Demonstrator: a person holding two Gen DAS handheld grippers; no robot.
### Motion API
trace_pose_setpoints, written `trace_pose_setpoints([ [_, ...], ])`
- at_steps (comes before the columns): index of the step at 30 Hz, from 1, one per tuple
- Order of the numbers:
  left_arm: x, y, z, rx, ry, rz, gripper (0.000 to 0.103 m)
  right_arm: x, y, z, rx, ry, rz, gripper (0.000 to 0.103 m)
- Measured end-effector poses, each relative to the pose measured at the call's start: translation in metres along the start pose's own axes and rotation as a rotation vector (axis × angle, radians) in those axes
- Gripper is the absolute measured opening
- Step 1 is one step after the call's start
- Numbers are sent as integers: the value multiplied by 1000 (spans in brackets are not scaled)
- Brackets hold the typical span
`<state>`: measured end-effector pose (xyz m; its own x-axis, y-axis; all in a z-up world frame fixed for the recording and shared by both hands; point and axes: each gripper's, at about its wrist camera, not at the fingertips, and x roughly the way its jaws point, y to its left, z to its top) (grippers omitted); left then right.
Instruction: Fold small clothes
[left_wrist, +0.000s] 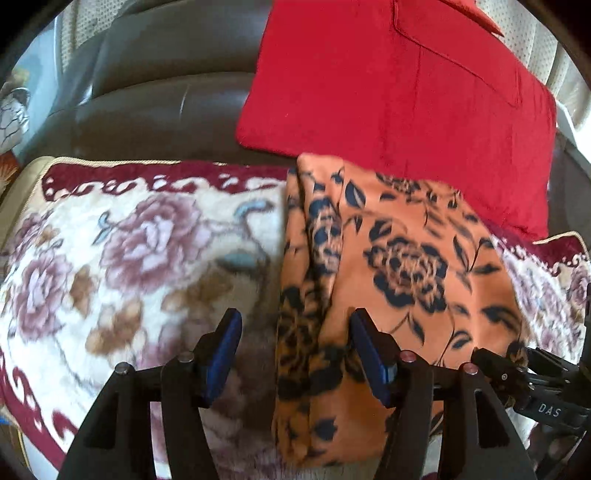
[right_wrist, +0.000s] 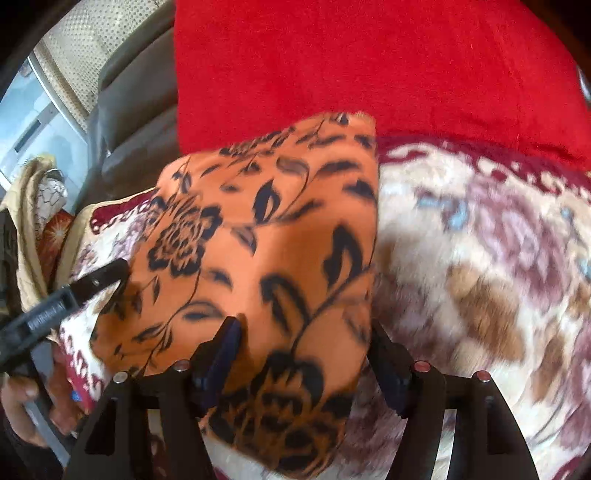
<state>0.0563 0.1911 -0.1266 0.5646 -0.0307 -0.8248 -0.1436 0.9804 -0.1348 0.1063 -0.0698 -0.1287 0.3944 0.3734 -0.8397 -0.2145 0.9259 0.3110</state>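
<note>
Left tool (left_wrist: 295, 354) hangs with jaws apart, gripping nothing, the folded orange floral cloth (left_wrist: 399, 266) under its right finger. Right tool (right_wrist: 303, 354) straddles the cloth's near corner, jaws wide, over the floral blanket (right_wrist: 480, 280).

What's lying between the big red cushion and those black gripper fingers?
In the left wrist view, the orange flowered cloth spreads from the red cushion down to the left gripper, over the floral blanket.

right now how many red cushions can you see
1: the red cushion leans against the dark sofa back, just behind the orange floral cloth. Others may be out of frame.
</note>
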Motion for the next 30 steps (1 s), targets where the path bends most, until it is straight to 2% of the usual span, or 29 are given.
trace_pose_setpoints([
  [1, 5, -1, -2, 6, 4, 4, 63, 2, 1, -5, -1, 12, 8, 71],
  [4, 7, -6, -6, 26, -1, 16, 63, 5, 2, -10, 1, 20, 31, 54],
  [5, 6, -6, -6, 28, -4, 21, 63, 4, 2, -10, 5, 20, 30, 52],
  [15, 7, -8, -6, 39, -9, 32, 63, 6, 0, -6, 13, 25, 33, 52],
  [19, 6, -10, -6, 48, -13, 50, 63, 8, -4, -5, 37, 35, 54, 59],
  [23, 7, -10, -6, 42, -9, 54, 63, 7, -9, -7, 62, 32, 78, 60],
  [28, 9, -10, -6, 41, -5, 48, 63, 7, -10, -8, 65, 30, 86, 60],
  [30, 14, -8, -7, 43, 11, 20, 63, 7, -10, -7, 60, 30, 86, 59],
])
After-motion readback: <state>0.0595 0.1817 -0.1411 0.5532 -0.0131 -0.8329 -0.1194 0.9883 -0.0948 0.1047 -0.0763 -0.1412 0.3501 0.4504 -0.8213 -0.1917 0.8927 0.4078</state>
